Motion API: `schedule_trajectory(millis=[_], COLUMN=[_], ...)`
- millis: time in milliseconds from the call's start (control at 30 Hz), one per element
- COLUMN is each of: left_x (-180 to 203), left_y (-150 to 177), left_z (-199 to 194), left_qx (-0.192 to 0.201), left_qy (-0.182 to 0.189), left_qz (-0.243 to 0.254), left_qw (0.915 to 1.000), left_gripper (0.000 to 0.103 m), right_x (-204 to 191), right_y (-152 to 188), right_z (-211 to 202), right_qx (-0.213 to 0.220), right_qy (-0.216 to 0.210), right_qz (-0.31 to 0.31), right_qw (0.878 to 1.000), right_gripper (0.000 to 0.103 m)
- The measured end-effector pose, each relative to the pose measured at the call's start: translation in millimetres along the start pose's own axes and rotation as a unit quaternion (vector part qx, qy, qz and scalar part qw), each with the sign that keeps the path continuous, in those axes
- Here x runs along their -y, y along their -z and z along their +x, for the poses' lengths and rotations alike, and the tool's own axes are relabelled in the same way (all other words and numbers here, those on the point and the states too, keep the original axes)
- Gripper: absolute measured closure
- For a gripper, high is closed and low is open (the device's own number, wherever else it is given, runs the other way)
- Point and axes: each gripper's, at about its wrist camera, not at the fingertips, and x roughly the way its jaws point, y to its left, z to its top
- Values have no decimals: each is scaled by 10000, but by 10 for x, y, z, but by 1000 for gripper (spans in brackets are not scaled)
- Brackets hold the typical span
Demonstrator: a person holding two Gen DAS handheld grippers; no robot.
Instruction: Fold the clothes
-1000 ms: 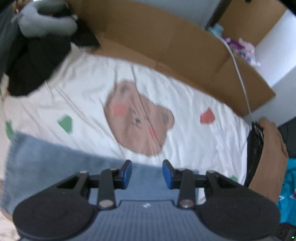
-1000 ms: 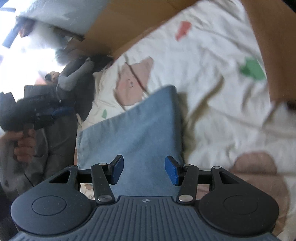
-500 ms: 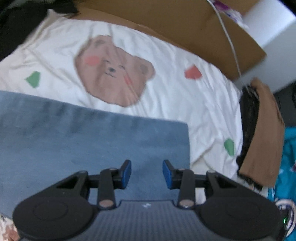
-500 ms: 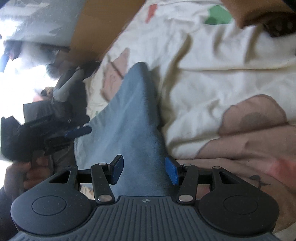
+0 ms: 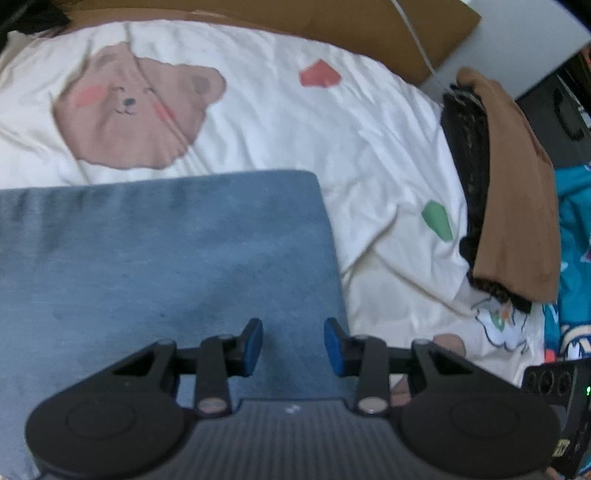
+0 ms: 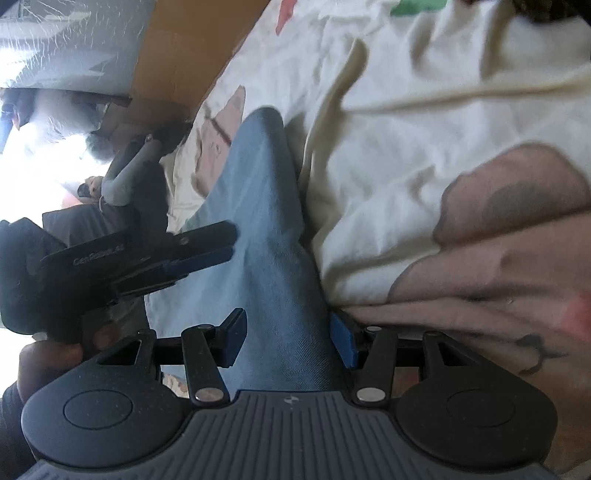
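Observation:
A blue folded garment [image 5: 159, 266] lies flat on the white bear-print sheet [image 5: 369, 147]. My left gripper [image 5: 293, 347] is open just above the garment's right edge, with nothing between its fingers. In the right wrist view the same blue garment [image 6: 266, 229] is seen low and side-on, running away from me. My right gripper [image 6: 290, 341] is open and its two blue pads straddle the garment's near end. Whether the pads touch the cloth I cannot tell. The left gripper [image 6: 231, 243] hovers over the garment's left side, held by a hand [image 6: 48, 354].
A brown garment [image 5: 517, 192] lies over a black one [image 5: 467, 147] at the bed's right edge, with teal printed fabric [image 5: 576, 229] beyond. Cardboard [image 5: 332, 22] lines the far side. Dark and grey clothes [image 6: 133, 173] are piled at the far left.
My left gripper has moved right along the blue garment to its right edge. My right gripper has dropped low and closed in on the garment's near end. Both stayed open.

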Motion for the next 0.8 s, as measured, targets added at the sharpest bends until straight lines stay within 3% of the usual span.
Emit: schedule_trajectory(millis=[200,467,567,667,800], left_x=[5,23,41,21,-30], left_y=[48,-276,-449,-564,-601], left_z=[243,448,489,465,339], left_qx=[-179,93,212,291,346], left_qy=[222,190,170,151,44], left_qz=[45,-86,-59,-91,-79], left_qw=[9996,9997,9996,9994,9994], left_gripper=[65,66,68,72,73], right_x=[19,50,107,134,184], right_y=[40,147,156,105,16], right_z=[82,143,131,99,201], right_qx=[-110,-972,-853,-467,-370], right_qy=[173,-166,-244,-569,-780], right_qz=[-107,-56,108,280,473], right_qw=[9997,9951,9960,9969,9951], right_gripper=[48,49,49,49,49])
